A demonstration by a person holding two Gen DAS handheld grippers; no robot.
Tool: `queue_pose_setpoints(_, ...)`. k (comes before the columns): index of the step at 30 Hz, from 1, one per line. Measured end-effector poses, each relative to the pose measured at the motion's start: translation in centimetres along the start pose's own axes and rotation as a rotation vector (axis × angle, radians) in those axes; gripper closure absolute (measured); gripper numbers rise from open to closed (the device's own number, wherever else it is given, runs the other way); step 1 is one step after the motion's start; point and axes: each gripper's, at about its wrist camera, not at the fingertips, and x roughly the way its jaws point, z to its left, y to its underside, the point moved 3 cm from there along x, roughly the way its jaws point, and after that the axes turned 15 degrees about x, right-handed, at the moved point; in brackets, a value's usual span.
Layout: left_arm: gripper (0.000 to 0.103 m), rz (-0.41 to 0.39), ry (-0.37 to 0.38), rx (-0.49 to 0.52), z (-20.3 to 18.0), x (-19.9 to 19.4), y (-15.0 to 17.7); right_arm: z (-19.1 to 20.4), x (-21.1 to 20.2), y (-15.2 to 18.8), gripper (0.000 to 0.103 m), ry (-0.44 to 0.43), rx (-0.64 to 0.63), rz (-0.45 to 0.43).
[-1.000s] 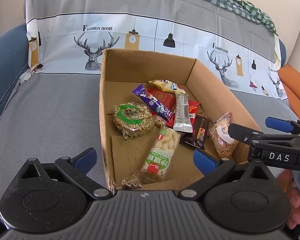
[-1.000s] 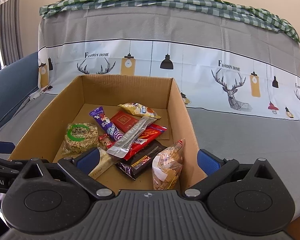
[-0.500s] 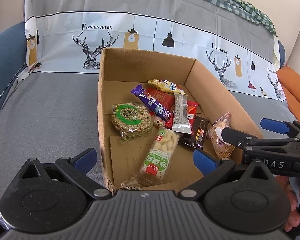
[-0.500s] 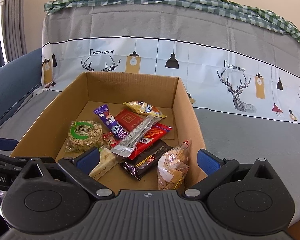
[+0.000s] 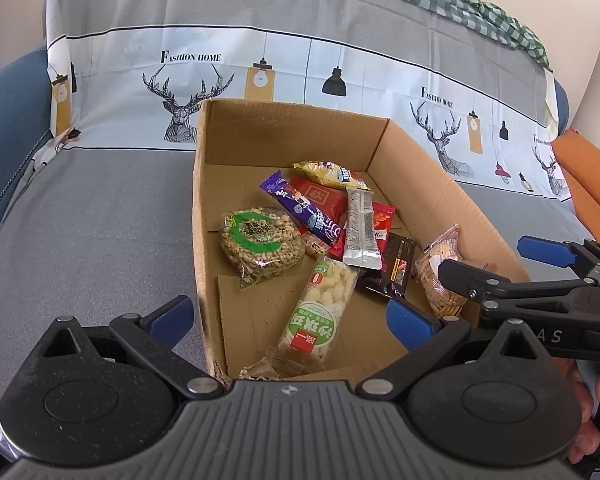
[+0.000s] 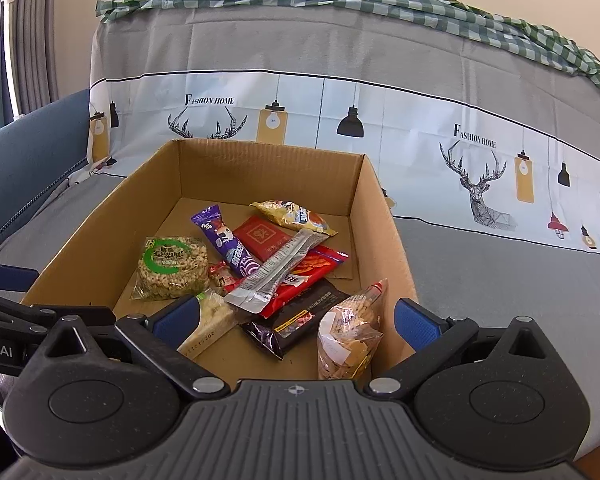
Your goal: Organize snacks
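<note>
A cardboard box (image 5: 420,184) is sitting on a sofa seat under a grey cover (image 5: 80,220) printed with deer and lamps, and the snacks are lying loose on its floor. A round puffed-grain cake (image 5: 260,240) with a green ring label is resting near the box's left wall. Beside it a long green-and-white packet (image 5: 320,312) of pale puffs is pointing toward the near edge. A purple bar (image 5: 300,210) is lying across a red packet (image 5: 320,198), and a yellow packet (image 5: 330,174) is sitting farthest back. A silver stick wrapper (image 5: 362,228) is lying over an orange-red bag (image 6: 312,270), with a black packet (image 5: 396,266) just in front of it. A clear bag of small biscuits (image 6: 350,328) is leaning against the right wall.

The left hand-held gripper (image 5: 288,318) is hanging over the near left corner of the box, its blue fingers spread wide and holding nothing; the left finger is outside the box wall, the right one over the box floor. The right hand-held gripper (image 6: 296,322) is also standing wide open and empty, over the near right corner, with the biscuit bag between its fingers but not touching them. In the left wrist view its black finger (image 5: 472,278) is reaching in front of the biscuit bag, and the person's hand (image 5: 592,400) is gripping its handle.
</note>
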Motion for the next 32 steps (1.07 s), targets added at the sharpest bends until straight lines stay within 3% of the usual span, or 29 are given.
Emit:
queue_pose_setpoints(22,0.001,-0.008,0.006,0.006,-0.27,0.11,-0.08,0.08,-0.20,-0.05,0.001,0.000,-0.002,-0.004)
queue_pose_setpoints(32,0.000,-0.047,0.023,0.005,-0.20,-0.26,-0.19,-0.28,-0.62,-0.59,0.001,-0.020,0.031,-0.013)
